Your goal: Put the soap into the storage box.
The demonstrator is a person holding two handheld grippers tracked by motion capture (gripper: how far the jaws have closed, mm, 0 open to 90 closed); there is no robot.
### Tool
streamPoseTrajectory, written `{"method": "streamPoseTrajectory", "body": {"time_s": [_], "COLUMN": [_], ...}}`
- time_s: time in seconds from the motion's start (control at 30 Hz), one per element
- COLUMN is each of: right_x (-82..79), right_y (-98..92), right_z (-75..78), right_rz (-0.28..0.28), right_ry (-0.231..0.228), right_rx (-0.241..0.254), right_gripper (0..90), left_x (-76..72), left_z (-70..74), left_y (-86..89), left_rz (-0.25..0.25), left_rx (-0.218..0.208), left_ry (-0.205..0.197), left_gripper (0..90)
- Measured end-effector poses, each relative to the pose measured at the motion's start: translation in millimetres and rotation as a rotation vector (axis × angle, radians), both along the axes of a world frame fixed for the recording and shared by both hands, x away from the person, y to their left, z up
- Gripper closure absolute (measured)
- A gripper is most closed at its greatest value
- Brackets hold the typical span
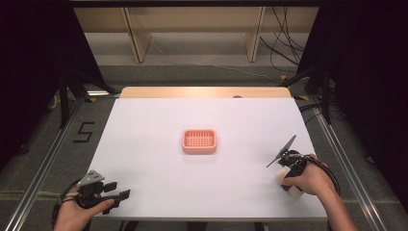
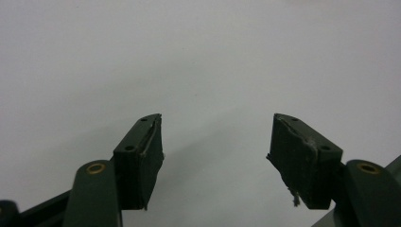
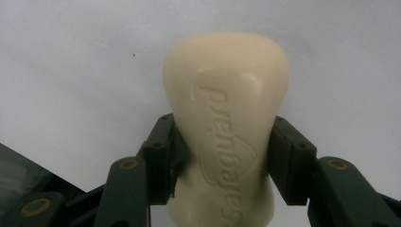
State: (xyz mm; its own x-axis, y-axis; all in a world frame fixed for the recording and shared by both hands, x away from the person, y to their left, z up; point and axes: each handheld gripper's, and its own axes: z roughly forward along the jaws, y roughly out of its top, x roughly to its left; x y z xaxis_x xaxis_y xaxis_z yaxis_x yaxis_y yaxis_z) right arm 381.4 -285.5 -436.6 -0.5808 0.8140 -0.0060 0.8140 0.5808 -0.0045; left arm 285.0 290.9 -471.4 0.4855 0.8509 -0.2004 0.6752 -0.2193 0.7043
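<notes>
A cream bar of soap (image 3: 226,80) with raised lettering sits between the black jaws of my right gripper (image 3: 222,122), and both pads press on its sides. In the high view that right gripper (image 1: 287,175) is at the table's right front, with the soap (image 1: 290,186) showing pale under the hand. A pink soap dish (image 1: 199,141) with a ribbed floor lies empty in the middle of the white table (image 1: 192,192). My left gripper (image 1: 118,190) rests at the front left corner. Its jaws stand wide apart in the left gripper view (image 2: 217,118), with bare white surface between them.
The white sheet covers the table up to a wooden strip (image 1: 207,92) at the far edge. Metal rails (image 1: 45,159) run along both sides. Behind the table are wooden shelf legs (image 1: 137,38) and loose cables (image 1: 284,43) on the floor.
</notes>
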Motion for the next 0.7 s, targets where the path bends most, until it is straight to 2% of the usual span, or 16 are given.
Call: {"method": "streamPoseTrajectory", "body": {"time_s": [0.07, 0.17, 0.2, 0.37, 0.4, 0.43, 0.53, 0.57, 0.7], "right_x": [0.7, 0.1, 1.2, 1.4, 1.4, 2.1, 1.9, 2.2, 3.3], "right_y": [0.1, 2.1, 1.6, 4.1, 4.9, 6.0, 8.7, 10.9, 13.6], "right_z": [0.8, 2.0, 1.9, 3.6, 4.5, 4.8, 6.2, 7.7, 9.7], "right_rz": [0.024, 0.003, 0.022, 0.026, 0.034, 0.064, 0.091, 0.075, 0.091], "right_ry": [-0.001, 0.001, -0.001, -0.007, -0.008, -0.007, -0.008, -0.004, -0.004], "right_rx": [0.0, -0.007, -0.007, -0.007, -0.01, -0.01, -0.024, -0.021, -0.02], "right_gripper": [50.4, 50.4, 50.4, 50.4, 50.4, 50.4, 50.4, 50.4, 50.4], "left_x": [0.0, 0.0, 0.0, -0.2, -0.2, -0.1, -0.3, -0.4, -0.4], "left_z": [-0.4, -0.3, -0.3, -0.1, 0.0, -0.2, -0.2, -0.3, -0.3], "left_y": [-0.4, -0.2, -0.2, -0.1, 0.2, 0.2, 0.1, -0.3, -0.1], "left_rz": [0.005, 0.007, 0.007, 0.008, 0.005, 0.006, 0.008, 0.015, 0.013], "left_rx": [-0.004, -0.005, -0.005, -0.006, -0.004, -0.005, -0.006, -0.013, -0.015], "left_ry": [-0.003, -0.003, -0.003, -0.001, 0.001, 0.0, 0.0, -0.001, -0.001], "left_gripper": [34.6, 34.6, 34.6, 34.6, 34.6, 34.7, 34.7, 34.6, 34.6]}}
